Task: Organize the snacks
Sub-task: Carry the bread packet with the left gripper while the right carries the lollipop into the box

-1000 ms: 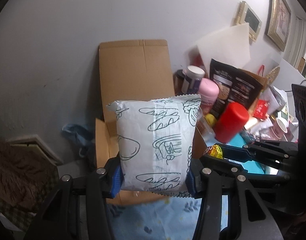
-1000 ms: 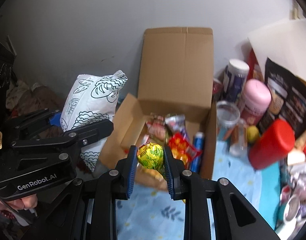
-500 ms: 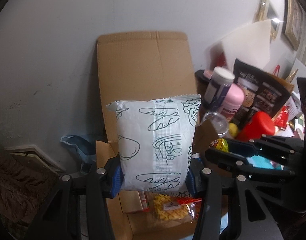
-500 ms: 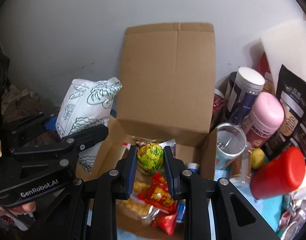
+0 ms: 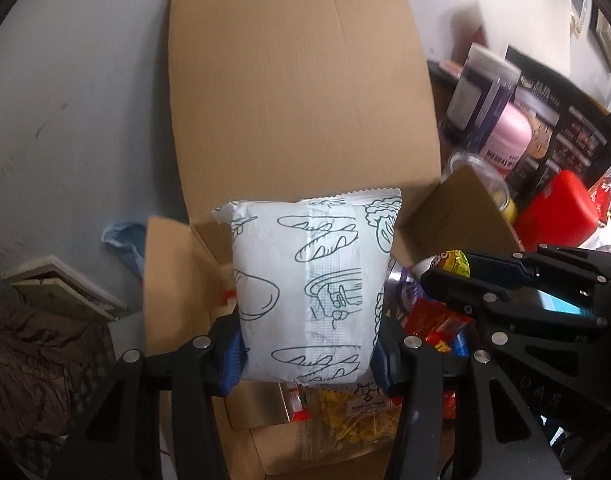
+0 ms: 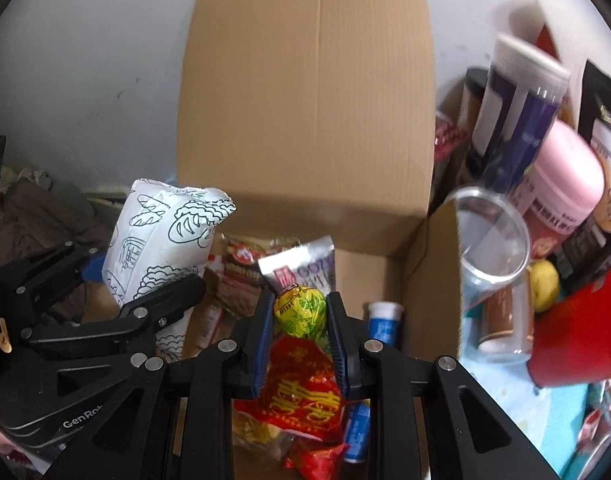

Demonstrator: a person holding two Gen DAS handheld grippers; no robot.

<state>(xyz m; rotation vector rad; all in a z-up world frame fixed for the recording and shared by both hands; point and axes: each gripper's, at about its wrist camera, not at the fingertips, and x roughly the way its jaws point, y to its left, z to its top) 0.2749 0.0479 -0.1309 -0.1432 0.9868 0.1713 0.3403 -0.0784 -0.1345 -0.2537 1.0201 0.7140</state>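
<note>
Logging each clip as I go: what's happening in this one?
A person is packing snacks into an open cardboard box with two handheld grippers. The left gripper is clamped on a white snack bag printed with line drawings, held above the box's left side. The right gripper is shut on a small round yellow-green wrapped candy, over the packets already inside, including a red packet. Neither item has been released.

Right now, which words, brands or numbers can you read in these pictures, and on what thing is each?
"GenRo", cut off: on the left gripper.
"Member's Mark", faint: label on the clear bag in the box.
Red packet: yellow characters, unreadable.
Pink jar, black bag, white packet, candy in the right gripper: print too blurred.
</note>
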